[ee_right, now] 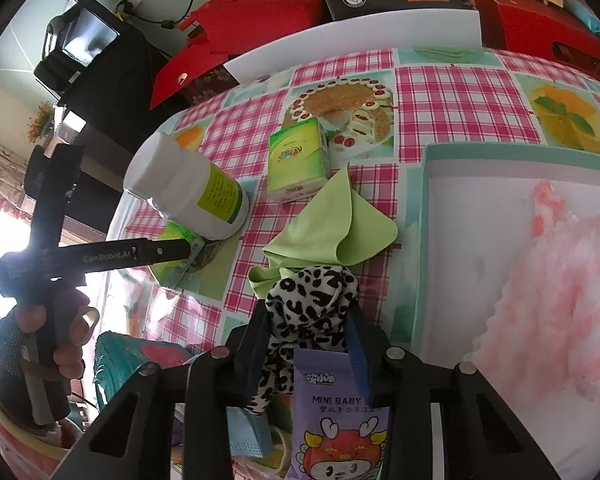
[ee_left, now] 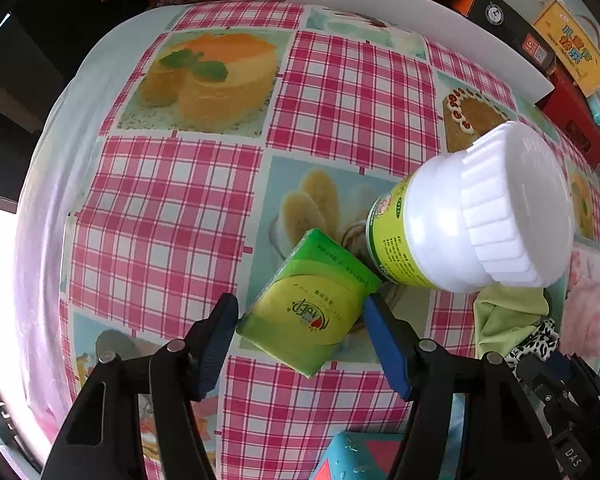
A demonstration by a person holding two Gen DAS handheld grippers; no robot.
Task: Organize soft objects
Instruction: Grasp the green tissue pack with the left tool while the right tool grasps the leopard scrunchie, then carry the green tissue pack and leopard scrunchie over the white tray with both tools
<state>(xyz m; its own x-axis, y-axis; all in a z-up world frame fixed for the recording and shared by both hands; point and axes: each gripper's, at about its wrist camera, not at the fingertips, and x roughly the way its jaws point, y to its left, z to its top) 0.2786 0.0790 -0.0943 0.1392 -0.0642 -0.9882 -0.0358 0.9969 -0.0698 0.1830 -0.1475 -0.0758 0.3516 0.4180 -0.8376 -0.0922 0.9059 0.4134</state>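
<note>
Two hand-held grippers were at work over the desk [ee_left: 172, 208], which was covered in a pink-checked cloth printed with cakes. From the left wrist view, the left hand-held gripper [ee_left: 300, 328] pointed down with its blue-padded jaws standing on either side of a green plastic-wrapped pocket tissue pack [ee_left: 304, 312]; the pads looked close to the pack's edges but a sliver of gap seemed to remain, so it read as released and not yet pinching. That pack lay flat on the cloth, just beside a white plastic bottle with a ribbed white cap and yellow-green label [ee_left: 460, 220], which stood at its far corner. From the right wrist view, the right hand-held gripper [ee_right: 308, 344] was clenched on a black-and-white leopard-print fabric piece [ee_right: 312, 304], which bulged up between the pads. Just beyond it a crumpled light-green cloth [ee_right: 332, 224] lay on the desk, with a second green tissue pack [ee_right: 296, 160] standing past that. To the right sat an open white box with a teal rim [ee_right: 424, 240], already holding a fluffy pink item [ee_right: 552, 280]. The step in hand appeared to be picking up soft things for that box. Next, I judged, the left jaws needed to squeeze onto the tissue pack without nudging the bottle, while the right should lift the leopard fabric clear and carry it over the rim.
</note>
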